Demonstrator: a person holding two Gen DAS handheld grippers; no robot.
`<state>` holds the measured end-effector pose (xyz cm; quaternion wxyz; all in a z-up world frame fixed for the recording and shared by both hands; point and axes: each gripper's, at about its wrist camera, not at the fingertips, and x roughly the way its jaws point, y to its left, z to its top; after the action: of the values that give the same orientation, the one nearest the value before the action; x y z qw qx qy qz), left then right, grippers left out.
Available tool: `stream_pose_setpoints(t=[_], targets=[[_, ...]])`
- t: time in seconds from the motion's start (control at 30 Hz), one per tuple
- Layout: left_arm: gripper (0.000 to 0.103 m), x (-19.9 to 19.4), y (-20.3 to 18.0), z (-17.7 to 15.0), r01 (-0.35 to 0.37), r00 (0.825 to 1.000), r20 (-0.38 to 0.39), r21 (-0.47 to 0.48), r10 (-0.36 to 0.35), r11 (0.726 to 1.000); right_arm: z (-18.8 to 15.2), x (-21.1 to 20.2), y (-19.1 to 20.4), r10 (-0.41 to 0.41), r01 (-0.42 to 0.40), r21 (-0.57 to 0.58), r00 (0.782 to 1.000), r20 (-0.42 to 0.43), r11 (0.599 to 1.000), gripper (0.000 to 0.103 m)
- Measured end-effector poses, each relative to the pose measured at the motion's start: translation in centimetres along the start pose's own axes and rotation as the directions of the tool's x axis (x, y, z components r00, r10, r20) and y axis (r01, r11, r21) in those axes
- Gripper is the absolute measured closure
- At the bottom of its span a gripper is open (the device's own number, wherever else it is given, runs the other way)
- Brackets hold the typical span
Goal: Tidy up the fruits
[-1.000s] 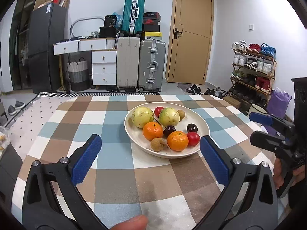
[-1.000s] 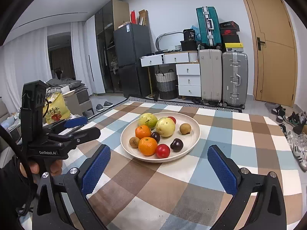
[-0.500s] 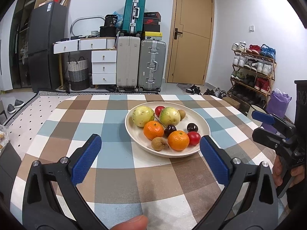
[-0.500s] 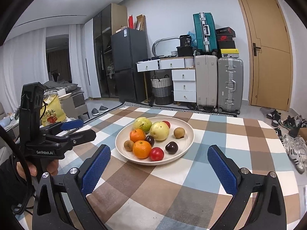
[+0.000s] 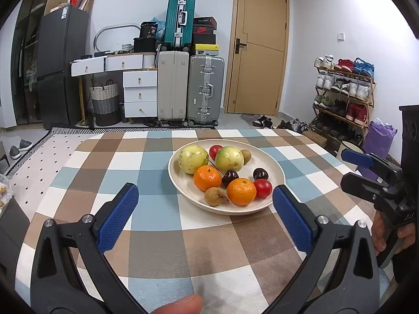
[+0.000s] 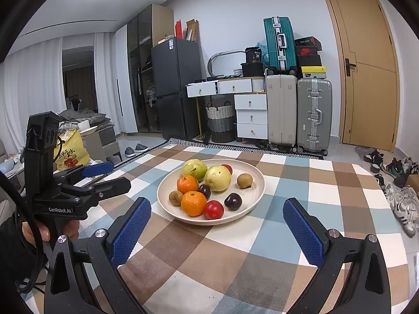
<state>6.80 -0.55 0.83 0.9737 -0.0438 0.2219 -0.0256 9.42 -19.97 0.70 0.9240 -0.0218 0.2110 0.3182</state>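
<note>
checkered cloth in brown, blue and white covers the table (image 5: 162, 217), and behind it stand suitcases (image 5: 191, 89), a white drawer unit (image 5: 140, 93) and a wooden door (image 5: 258, 52). right in the middle sits the cream plate (image 6: 251, 183), loaded up: two pale green guavas (image 6: 218, 178) at the back, two oranges (image 6: 193, 203) in front of them, two red tomatoes (image 6: 214, 209), two dark cherries (image 6: 233, 201) and two or three small brown fruits (image 6: 245, 180) around the edges. every piece of fruit lies on the plate.

left gripper (image 5: 205, 214) hovers low over the cloth on the near side of the plate, blue pads spread wide, nothing between them. right gripper (image 6: 217, 231) does the same from its own side, jaws parted and empty, the plate framed between its fingers. each gripper shows up in the other's view, a hand (image 6: 39, 231) wrapped round the handle, both a little way off from the plate.
</note>
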Motion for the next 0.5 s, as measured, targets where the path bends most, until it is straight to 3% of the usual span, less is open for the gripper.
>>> stream_pose_setpoints(t=[0.5], targets=[[0.001, -0.01, -0.05, -0.02, -0.001, 1.000, 0.000, 0.001, 0.001, 1.000, 0.03, 0.01, 0.01, 0.001, -0.001, 0.000, 1.000, -0.001, 1.000, 0.000]])
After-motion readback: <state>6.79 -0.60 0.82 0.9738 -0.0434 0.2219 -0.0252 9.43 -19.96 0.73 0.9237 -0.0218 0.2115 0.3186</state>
